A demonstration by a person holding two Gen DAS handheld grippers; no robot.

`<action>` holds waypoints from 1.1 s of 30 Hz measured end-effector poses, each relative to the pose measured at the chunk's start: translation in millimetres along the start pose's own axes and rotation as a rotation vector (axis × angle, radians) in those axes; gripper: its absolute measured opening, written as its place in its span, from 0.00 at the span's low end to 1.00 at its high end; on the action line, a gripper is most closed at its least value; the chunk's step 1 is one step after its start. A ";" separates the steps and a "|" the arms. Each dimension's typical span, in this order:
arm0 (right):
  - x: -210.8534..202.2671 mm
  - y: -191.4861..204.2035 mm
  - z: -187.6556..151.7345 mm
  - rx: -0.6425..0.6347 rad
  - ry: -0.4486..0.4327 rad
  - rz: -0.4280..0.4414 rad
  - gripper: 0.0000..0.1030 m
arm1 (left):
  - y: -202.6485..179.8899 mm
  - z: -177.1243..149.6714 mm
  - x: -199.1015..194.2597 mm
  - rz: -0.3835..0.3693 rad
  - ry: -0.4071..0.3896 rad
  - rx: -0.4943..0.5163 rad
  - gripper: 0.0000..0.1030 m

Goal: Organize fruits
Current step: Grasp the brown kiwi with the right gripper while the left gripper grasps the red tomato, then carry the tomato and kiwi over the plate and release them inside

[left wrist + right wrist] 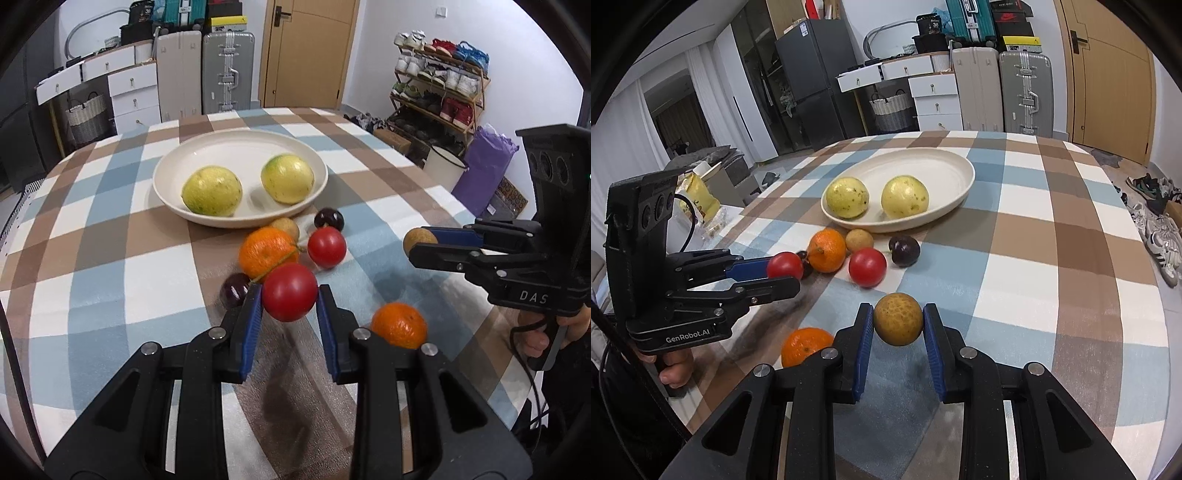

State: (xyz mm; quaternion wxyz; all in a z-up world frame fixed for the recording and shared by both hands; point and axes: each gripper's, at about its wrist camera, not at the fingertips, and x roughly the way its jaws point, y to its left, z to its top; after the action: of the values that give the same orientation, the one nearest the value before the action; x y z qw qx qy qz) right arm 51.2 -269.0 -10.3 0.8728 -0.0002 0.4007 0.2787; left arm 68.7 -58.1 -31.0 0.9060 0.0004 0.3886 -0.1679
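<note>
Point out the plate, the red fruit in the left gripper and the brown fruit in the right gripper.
plate (236, 142): left wrist view, on its bare far rim.
red fruit (290, 291): left wrist view, middle of its front face.
brown fruit (898, 319): right wrist view, centre of its rough skin.

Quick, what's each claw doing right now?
Left gripper: shut on the red tomato.
Right gripper: shut on the brown fruit.

The right tool (415, 245) body reads "DAS", while the left tool (783, 275) base reads "GenRobot.AI".
</note>
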 end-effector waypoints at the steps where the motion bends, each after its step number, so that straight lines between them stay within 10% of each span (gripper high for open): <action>1: -2.1 0.2 3.1 0.000 -0.010 0.003 0.27 | 1.7 2.1 -2.8 0.004 -0.009 -0.005 0.26; 33: 6.3 4.3 73.5 -0.032 -0.176 0.066 0.27 | 57.5 65.4 -18.9 0.118 -0.187 -0.095 0.26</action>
State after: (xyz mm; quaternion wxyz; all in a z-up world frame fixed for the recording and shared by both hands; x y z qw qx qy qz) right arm 103.8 -245.9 36.2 0.8948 0.0238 0.3179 0.3125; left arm 120.2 -6.6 20.5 0.9456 -0.0352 0.3092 -0.0952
